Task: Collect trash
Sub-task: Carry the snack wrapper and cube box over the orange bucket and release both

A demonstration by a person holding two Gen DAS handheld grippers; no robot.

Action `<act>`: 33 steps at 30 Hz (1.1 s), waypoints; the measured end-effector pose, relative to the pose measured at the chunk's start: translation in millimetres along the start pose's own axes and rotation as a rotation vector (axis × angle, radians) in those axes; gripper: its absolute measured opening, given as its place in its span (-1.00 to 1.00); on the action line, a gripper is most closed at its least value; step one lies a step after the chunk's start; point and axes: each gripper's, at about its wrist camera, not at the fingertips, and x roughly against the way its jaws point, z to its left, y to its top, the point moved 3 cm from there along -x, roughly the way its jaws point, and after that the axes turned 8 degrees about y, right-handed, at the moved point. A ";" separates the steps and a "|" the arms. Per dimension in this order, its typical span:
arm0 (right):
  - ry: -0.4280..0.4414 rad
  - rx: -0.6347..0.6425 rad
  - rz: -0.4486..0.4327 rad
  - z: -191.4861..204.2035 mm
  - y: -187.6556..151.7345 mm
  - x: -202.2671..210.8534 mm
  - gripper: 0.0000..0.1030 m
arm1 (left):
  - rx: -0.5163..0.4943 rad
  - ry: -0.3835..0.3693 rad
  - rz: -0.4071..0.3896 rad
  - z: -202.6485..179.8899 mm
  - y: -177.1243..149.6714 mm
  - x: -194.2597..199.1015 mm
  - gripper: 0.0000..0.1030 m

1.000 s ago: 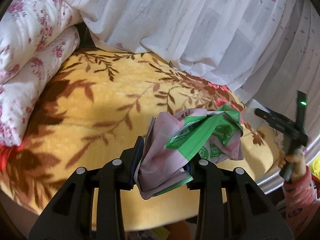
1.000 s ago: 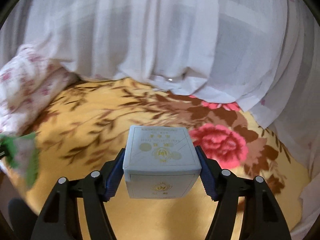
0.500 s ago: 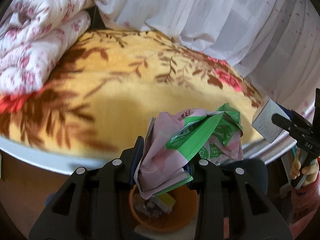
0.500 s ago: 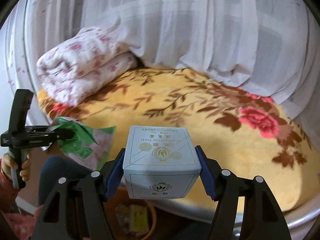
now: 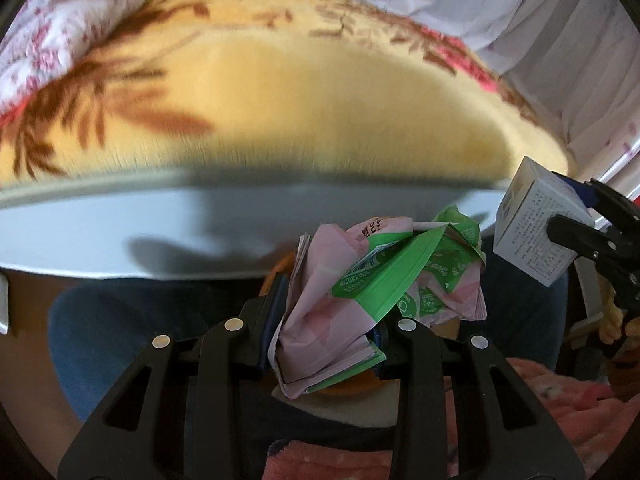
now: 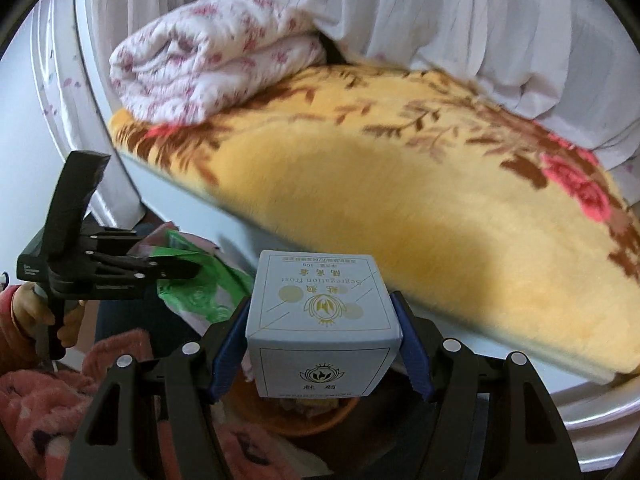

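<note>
Left gripper point(image 5: 332, 320) clamps a light, soft, crumpled wrapper point(image 5: 384, 288) mid-bundle; right gripper point(image 6: 324, 344) clamps a light, crushable box point(image 6: 320, 320) at 3 and 9 o'clock.

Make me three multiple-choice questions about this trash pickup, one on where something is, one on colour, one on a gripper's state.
1. Where is the orange bin?
A. on the bed
B. below the held box
C. on the folded quilt

2. What colours is the crumpled wrapper?
A. pink and green
B. blue and yellow
C. black and white

3. What is the right gripper doing?
A. hanging open and empty
B. clamping a box
C. gripping the blanket

Answers: 1 B, its rim shows under the box. 2 A, pink paper with green print. 3 B, both blue pads press the box's sides.
</note>
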 end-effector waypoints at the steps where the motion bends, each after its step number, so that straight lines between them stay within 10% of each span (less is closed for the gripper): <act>1: 0.002 -0.002 0.011 0.8 -2.8 -4.3 0.28 | -0.001 0.004 0.014 -0.4 -2.2 -5.8 -0.35; 20: 0.043 -0.095 0.301 -26.3 -57.8 -113.7 0.29 | -0.079 0.175 0.344 -13.3 -29.6 -124.5 -0.34; 33: 0.080 -0.122 0.389 -27.7 -70.1 -149.4 0.30 | -0.179 0.258 0.428 -30.9 -38.0 -151.1 -0.32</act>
